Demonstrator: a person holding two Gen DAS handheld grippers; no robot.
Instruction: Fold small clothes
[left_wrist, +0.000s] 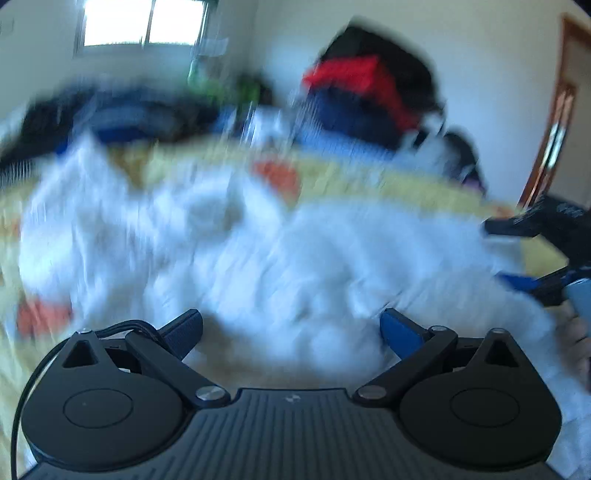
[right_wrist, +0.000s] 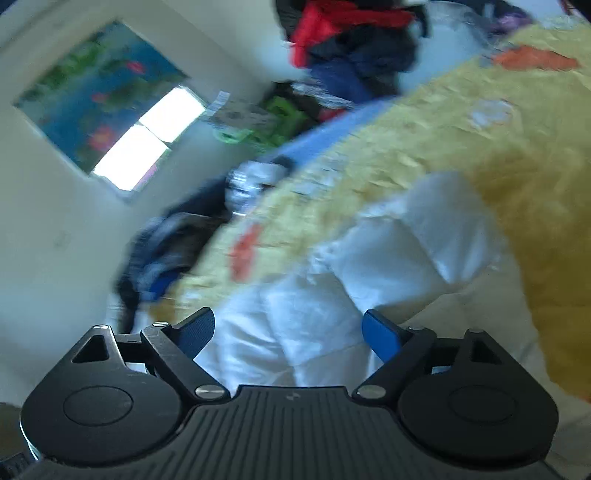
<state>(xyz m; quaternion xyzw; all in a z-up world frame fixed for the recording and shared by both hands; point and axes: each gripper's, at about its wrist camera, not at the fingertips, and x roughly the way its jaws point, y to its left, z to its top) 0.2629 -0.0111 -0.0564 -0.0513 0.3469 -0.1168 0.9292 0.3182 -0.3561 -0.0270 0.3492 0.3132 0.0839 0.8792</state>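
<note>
A white garment (left_wrist: 258, 251) lies crumpled on a yellow patterned bedspread (left_wrist: 351, 177); both views are motion-blurred. My left gripper (left_wrist: 291, 332) is open just above the garment's near edge, with nothing between its blue pads. The right gripper (left_wrist: 535, 254) shows at the right edge of the left wrist view, next to the garment. In the right wrist view my right gripper (right_wrist: 288, 332) is open over the white garment (right_wrist: 369, 280), which runs between the pads without being pinched. The view is tilted.
A pile of dark, blue and red clothes (left_wrist: 369, 92) stands at the far side of the bed, with more dark clothes (left_wrist: 92, 114) at far left. A window (left_wrist: 144, 22) is on the back wall and a wooden door (left_wrist: 557, 122) at right.
</note>
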